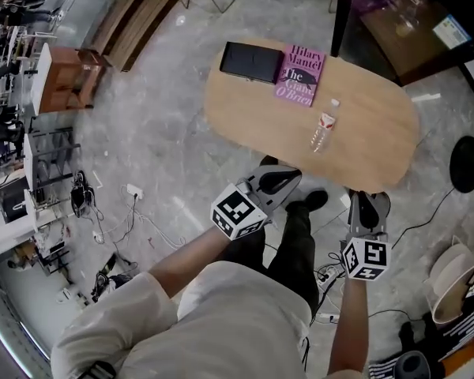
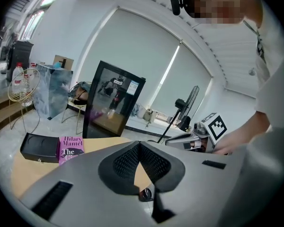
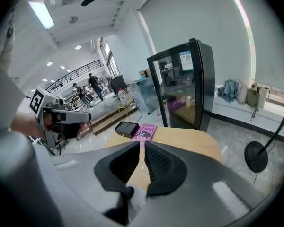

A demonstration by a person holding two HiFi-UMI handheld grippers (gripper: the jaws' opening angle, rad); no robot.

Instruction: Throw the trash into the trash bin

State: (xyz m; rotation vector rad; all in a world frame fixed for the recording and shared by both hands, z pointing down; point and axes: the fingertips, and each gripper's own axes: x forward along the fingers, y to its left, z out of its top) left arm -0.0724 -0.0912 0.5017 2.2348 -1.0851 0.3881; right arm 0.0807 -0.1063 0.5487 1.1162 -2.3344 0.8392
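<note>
Marble floor [image 1: 166,133], cables strewn at left. On it: oval wood table [image 1: 379,148]. Behind the table, seen in both gripper views: glass-door fridge [image 3: 187,84]. Standing at the table's near edge: person [image 1: 221,314], one gripper per hand. On the floor at far right: pale round tub [image 1: 458,279]. Bin or not, can't tell.

Next, left gripper [image 1: 287,172]: at the table's near edge, pointing toward the tabletop. Jaw tips touching, nothing between. Then right gripper [image 1: 369,201]: also at the near edge, further right and a bit lower in head view. Jaws a narrow slit apart, nothing gripped.

At the table's far-left end: black box [image 1: 251,61], with pink book [image 1: 300,75] just beside it on the right.

Task item: clear bottle [image 1: 322,131]. Lies on its side mid-table, right of the book and apart from it. Sits ahead of both grippers, between their lines, untouched by either. Looks nearer the left gripper than the right in head view. Just past its far end, slightly apart: small white cap [image 1: 335,102].
</note>
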